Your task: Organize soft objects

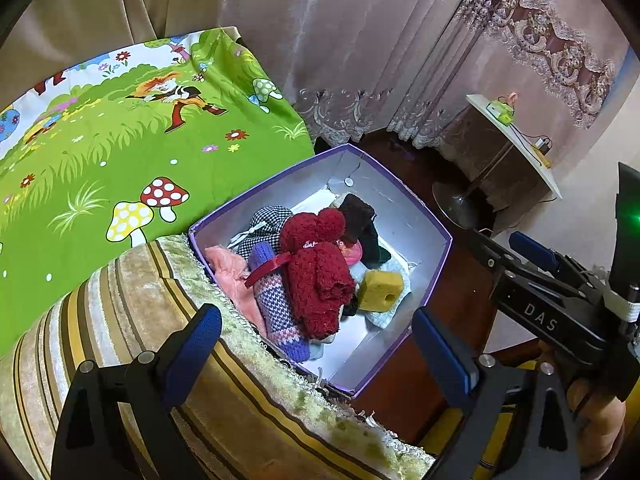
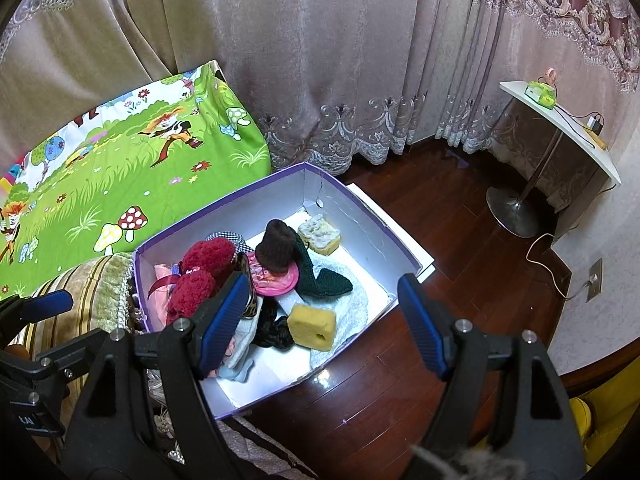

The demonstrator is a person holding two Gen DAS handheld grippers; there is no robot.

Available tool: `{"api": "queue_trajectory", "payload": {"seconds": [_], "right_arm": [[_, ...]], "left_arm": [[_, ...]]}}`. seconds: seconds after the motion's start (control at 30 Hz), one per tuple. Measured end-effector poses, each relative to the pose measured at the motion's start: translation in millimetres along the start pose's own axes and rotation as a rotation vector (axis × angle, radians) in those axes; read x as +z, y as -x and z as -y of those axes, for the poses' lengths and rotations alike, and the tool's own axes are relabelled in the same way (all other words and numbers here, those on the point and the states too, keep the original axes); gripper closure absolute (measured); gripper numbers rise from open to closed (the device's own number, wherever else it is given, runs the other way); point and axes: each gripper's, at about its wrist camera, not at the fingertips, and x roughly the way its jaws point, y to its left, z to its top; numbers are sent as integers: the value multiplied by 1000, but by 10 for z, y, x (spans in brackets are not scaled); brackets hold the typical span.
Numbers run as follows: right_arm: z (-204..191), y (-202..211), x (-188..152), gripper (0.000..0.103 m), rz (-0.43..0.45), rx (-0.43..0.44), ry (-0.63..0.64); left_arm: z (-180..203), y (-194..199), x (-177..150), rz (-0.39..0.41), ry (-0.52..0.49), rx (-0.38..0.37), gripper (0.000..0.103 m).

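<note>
Box of soft things lies ahead of and below both grippers. Right gripper is nearer, fingers spread and empty above the yellow sponge; left gripper likewise released.

box: cardboard, matt white inside, purple edge
hat: fuzzy dark-red knit
sponge: yellow porous foam
floor: glossy dark wood
curtains: soft cloth, lace hem
gripper pads: ribbed blue rubber
</note>
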Motion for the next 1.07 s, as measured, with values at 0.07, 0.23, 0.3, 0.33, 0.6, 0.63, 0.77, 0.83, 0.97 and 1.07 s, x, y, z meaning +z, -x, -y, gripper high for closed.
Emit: {"api": "queue_trajectory", "payload": {"seconds": [0.07,0.23,0.3,0.33,0.6,0.63,0.77,0.83,0.97,1.07], "right_arm": [[5,-2,-9,24,-1,1,-1],[15,-8,-23,24,-2,1,-4],[16,-11,-35,24,-2,0,-5],[18,-12,-36,24,-3,0,-5],[16,-13,-46,24,-4,-2,-6],[21,-11,-51,24,-4,-2,-8],[26,-18,-55,24,-5,-1,-8],[27,-17,-53,24,-5,0,-8],[43,-33,-69,24,-9,2,-16],[49,-39,-77,24,-13,5,-21]], "left_arm": [[3,-2,1,-1,0,0,6],[12,-12,-7,-5,1,-2,6],[7,-16,-9,-6,0,-4,6],[7,-17,-10,-6,-1,-5,6],[25,-29,-11,-12,-10,-7,6],[27,-30,-10,-12,-10,-8,6],[35,-43,-9,-17,-16,-15,6],[40,-49,-5,-21,-19,-28,5],[70,-27,12,16,-36,-72,3],[140,37,14,48,-74,-60,3]]}}
